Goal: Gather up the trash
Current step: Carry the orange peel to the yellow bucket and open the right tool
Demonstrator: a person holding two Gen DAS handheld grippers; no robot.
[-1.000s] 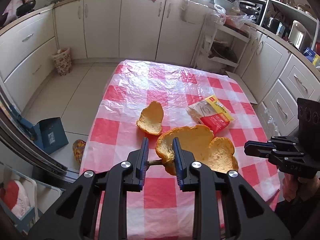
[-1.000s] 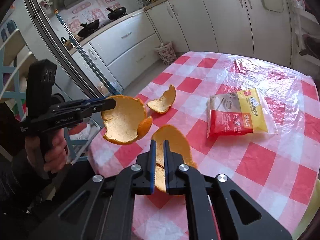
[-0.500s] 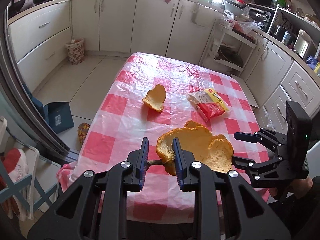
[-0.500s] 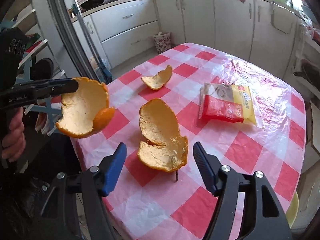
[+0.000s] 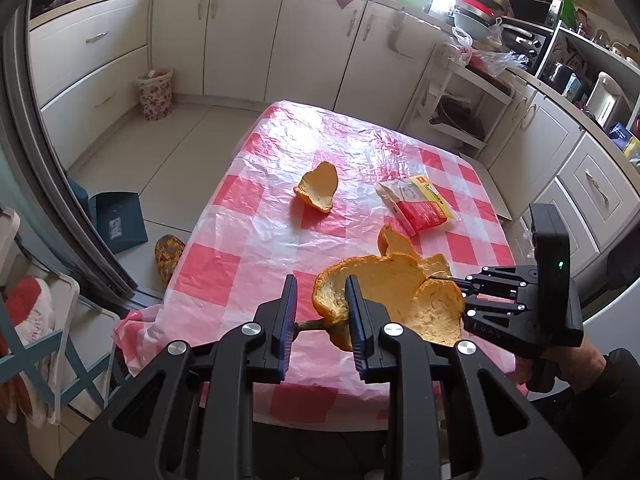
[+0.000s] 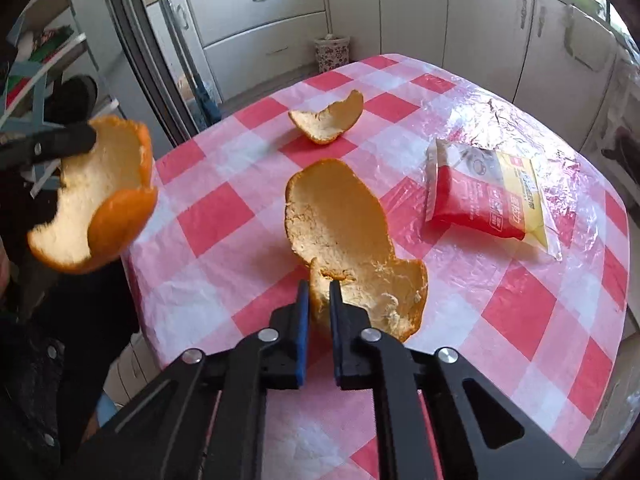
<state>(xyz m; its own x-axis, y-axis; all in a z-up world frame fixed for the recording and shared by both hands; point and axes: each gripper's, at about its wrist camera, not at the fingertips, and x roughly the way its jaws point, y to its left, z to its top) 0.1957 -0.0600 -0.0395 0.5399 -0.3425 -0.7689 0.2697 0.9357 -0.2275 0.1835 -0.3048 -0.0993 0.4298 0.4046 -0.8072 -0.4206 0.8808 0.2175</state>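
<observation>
My left gripper (image 5: 320,308) pinches one orange peel (image 5: 384,300). My right gripper (image 6: 318,304) has just closed on another peel's (image 6: 340,224) thin edge. It may tear free, toward the snack packet (image 6: 488,196) at two o'clock.

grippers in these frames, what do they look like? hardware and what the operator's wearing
Both the left gripper and the right gripper are matte black linkage frames with silver pivot bolts and blue pads on the inner finger faces. From the left wrist view, the right one carries a black box with a lit green LED. The sleeve is dark. No cables are visible.
</observation>
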